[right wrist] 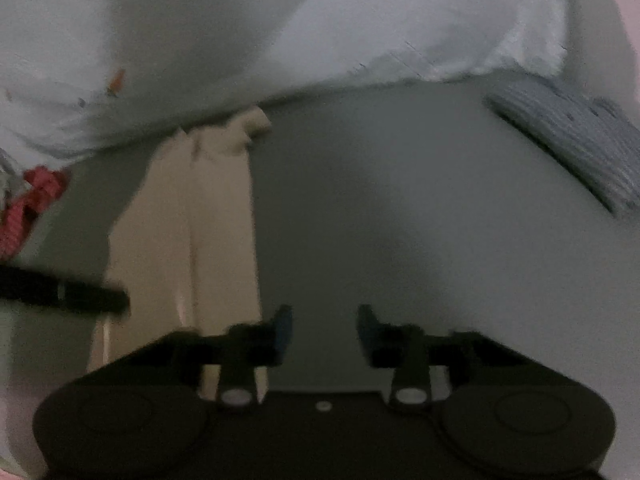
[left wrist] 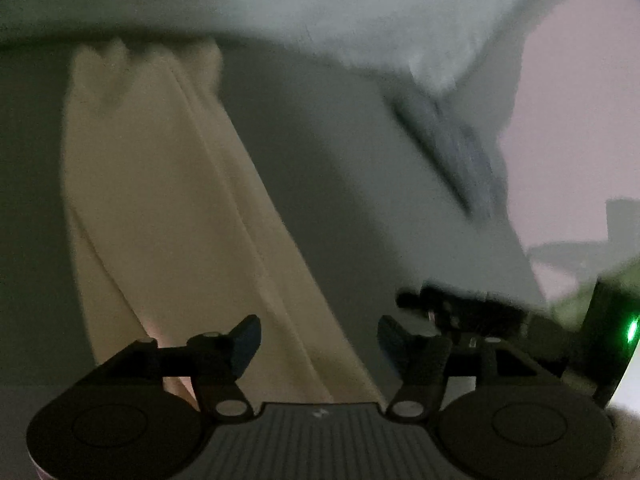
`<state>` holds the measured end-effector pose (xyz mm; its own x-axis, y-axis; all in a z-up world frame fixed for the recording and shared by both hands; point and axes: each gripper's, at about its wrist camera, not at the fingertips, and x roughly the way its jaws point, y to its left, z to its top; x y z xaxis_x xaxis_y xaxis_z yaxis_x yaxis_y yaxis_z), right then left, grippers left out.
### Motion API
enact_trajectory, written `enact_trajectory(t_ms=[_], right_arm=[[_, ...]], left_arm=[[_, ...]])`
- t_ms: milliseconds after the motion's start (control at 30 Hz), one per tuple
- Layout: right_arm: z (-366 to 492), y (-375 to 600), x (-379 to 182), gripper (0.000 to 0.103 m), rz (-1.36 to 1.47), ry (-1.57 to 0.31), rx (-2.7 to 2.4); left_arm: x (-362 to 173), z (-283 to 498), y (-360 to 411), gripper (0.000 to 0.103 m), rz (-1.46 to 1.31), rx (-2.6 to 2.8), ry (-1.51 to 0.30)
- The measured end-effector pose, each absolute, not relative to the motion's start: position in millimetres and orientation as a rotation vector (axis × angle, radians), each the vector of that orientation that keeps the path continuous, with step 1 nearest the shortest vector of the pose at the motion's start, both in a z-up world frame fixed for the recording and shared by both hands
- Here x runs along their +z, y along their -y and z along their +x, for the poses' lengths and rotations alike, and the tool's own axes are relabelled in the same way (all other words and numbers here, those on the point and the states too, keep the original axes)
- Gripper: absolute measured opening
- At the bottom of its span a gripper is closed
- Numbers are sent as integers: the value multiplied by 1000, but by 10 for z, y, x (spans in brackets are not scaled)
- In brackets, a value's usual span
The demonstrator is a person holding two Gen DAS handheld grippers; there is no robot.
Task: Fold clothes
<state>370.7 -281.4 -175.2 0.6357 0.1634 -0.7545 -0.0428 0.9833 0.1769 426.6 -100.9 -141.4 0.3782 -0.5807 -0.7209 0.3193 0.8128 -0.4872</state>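
1. The grey flat work surface (right wrist: 380, 208) fills most of both views. A pale blue-white crumpled cloth heap (right wrist: 280, 28) lies along its far edge.
2. The cream long folded garment (left wrist: 168, 200) is the piece in hand. It lies flat on the surface, running from the near edge to the foot of the far heap, left of centre in both views.
3. A grey-blue striped folded cloth (right wrist: 580, 140) sits far right, well apart from the cream garment. A red knitted fabric scrap (right wrist: 32, 200) shows at the far left edge.
4. The left gripper (left wrist: 318, 344) hangs over the garment's near right edge with its jaws wide and nothing between them.
5. The right gripper (right wrist: 324, 328) stands over bare surface just right of the garment, jaws narrower but apart, gripping nothing.
6. Judgement: the next fold needs a fresh hold. Each claw should take one near corner of the cream strip, pinch all layers together, then carry the near end evenly toward the far end so the edges stay aligned. Blur hides the exact layer edges.
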Motion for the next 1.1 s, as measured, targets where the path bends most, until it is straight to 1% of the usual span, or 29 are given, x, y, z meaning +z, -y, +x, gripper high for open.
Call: enact_trajectory(t_ms=[33, 67, 233, 333, 400, 433, 467, 533, 567, 633, 667, 900, 1000, 1033, 1100], right_arm=[[3812, 2798, -1742, 15, 159, -867, 147], [3918, 2782, -1732, 14, 170, -859, 175], [4712, 2646, -1670, 14, 251, -826, 278], [5320, 2483, -1685, 18, 258, -826, 312], [5736, 2372, -1761, 31, 288, -850, 338], [5934, 2316, -1808, 47, 309, -864, 351], [6131, 2259, -1856, 49, 330, -878, 364], [6452, 2150, -1973, 48, 375, -892, 372], [6578, 2102, -2032, 35, 387, -893, 368], [6790, 2001, -2173, 4, 387, -911, 360], [6881, 1943, -2237, 4, 384, -940, 366], [7142, 1565, -2403, 4, 308, -942, 406], [7176, 1513, -2369, 3, 272, -942, 415], [7178, 1510, -2327, 5, 256, -944, 412], [7101, 1549, -2201, 17, 234, -914, 382]], left_arm=[[-1374, 4372, 923, 66, -303, -550, -1003], [-1348, 4496, 842, 66, -313, -508, -982], [-1400, 5075, 586, 66, -339, -358, -941], [-1478, 5306, 488, 66, -323, -301, -946], [-1476, 5379, 435, 66, -332, -269, -950], [-1496, 5424, 403, 66, -343, -255, -951], [-1517, 5471, 369, 66, -364, -246, -953], [-1561, 5536, 295, 66, -407, -231, -952], [-1585, 5573, 349, 66, -418, -222, -950], [-1603, 5595, 288, 66, -431, -197, -944], [-1612, 5593, 258, 66, -434, -185, -941], [-1674, 5579, 51, 66, -455, -135, -917], [-1736, 5604, 37, 66, -445, -111, -933], [-1738, 5592, 46, 66, -437, -105, -940], [-1728, 5551, 60, 66, -423, -99, -948]])
